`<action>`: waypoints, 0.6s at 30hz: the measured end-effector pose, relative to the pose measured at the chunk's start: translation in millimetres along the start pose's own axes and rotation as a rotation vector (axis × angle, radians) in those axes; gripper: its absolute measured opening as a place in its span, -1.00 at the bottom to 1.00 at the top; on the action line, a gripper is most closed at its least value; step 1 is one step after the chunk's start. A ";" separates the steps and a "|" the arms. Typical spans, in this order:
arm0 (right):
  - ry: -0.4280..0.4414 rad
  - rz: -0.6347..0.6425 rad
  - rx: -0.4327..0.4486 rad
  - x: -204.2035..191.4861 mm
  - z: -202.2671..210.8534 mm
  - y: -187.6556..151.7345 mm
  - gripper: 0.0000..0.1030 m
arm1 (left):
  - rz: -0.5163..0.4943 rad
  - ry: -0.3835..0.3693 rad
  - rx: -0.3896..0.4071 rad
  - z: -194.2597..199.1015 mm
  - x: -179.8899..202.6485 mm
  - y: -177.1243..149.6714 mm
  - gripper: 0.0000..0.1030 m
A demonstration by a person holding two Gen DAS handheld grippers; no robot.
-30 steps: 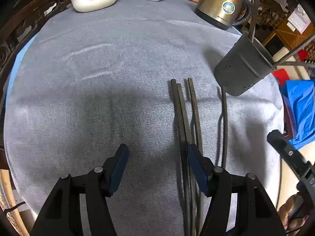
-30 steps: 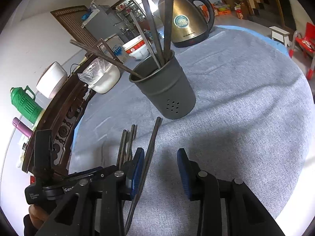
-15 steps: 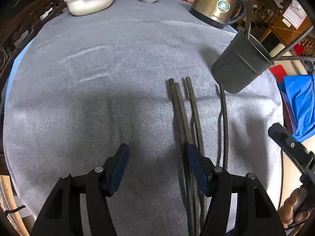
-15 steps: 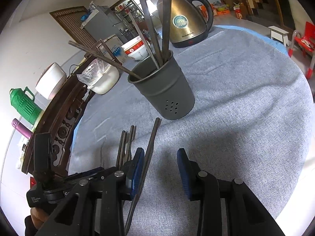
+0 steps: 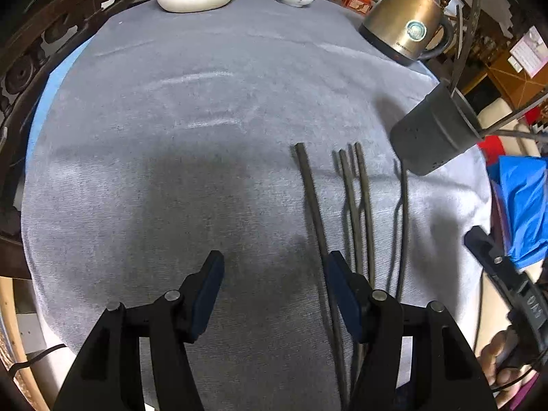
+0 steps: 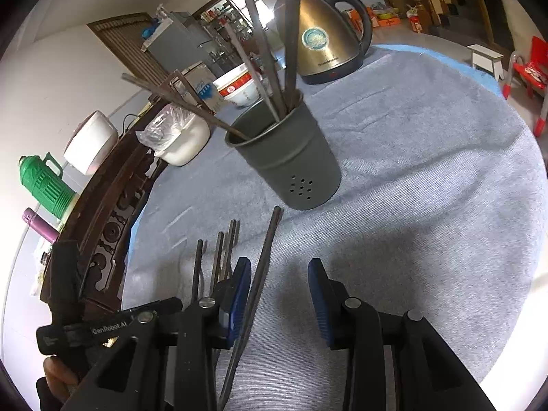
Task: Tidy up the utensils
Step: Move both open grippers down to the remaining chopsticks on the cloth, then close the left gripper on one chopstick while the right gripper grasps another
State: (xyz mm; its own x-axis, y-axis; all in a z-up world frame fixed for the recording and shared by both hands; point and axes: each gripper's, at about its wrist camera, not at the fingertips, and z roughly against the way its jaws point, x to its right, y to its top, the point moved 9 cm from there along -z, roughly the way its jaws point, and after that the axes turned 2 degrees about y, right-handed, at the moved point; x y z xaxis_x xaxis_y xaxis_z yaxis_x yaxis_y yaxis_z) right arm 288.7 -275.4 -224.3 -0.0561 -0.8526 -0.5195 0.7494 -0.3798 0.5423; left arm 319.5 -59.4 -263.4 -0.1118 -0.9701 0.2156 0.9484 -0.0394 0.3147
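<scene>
Both grippers hover low over the bench (image 5: 171, 109), jaws apart, gripping nothing. Left gripper (image 5: 274, 291) sits w/ one chopstick (image 5: 310, 191) just inside its right finger; three more chopsticks (image 5: 358, 202) lie alongside to the right. Right gripper (image 6: 279, 294) faces the holder (image 6: 291, 157), upright w/ several sticks in it, near the kettle (image 6: 322, 41).

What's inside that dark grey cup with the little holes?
Several long dark metal chopsticks stand in the dark grey perforated metal cup, leaning outward past its rim. Their lower ends and the cup's bottom are hidden by its wall, so anything shorter inside cannot be seen.
</scene>
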 end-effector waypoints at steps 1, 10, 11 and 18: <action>-0.005 0.012 -0.004 -2.1 -2.1 0.6 -0.26 | -0.001 -0.004 0.002 -0.3 0.9 2.6 0.23; -0.036 0.126 -0.071 -29.2 -48.1 12.4 -0.49 | -0.022 -0.022 0.039 4.9 13.8 25.3 0.11; -0.036 0.122 -0.087 -29.7 -53.4 11.5 -0.51 | -0.015 -0.033 0.024 1.7 13.9 25.6 0.06; -0.115 0.107 -0.179 -21.6 -80.8 1.1 -0.75 | 0.042 -0.104 -0.071 -15.8 18.5 15.2 -0.20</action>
State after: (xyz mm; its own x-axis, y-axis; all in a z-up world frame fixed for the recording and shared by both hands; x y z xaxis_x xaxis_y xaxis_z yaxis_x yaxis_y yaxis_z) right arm 344.0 -228.4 -265.8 -0.0374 -0.9236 -0.3815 0.8594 -0.2245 0.4594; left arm 336.6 -81.7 -269.2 -0.0984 -0.9412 0.3233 0.9710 -0.0197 0.2382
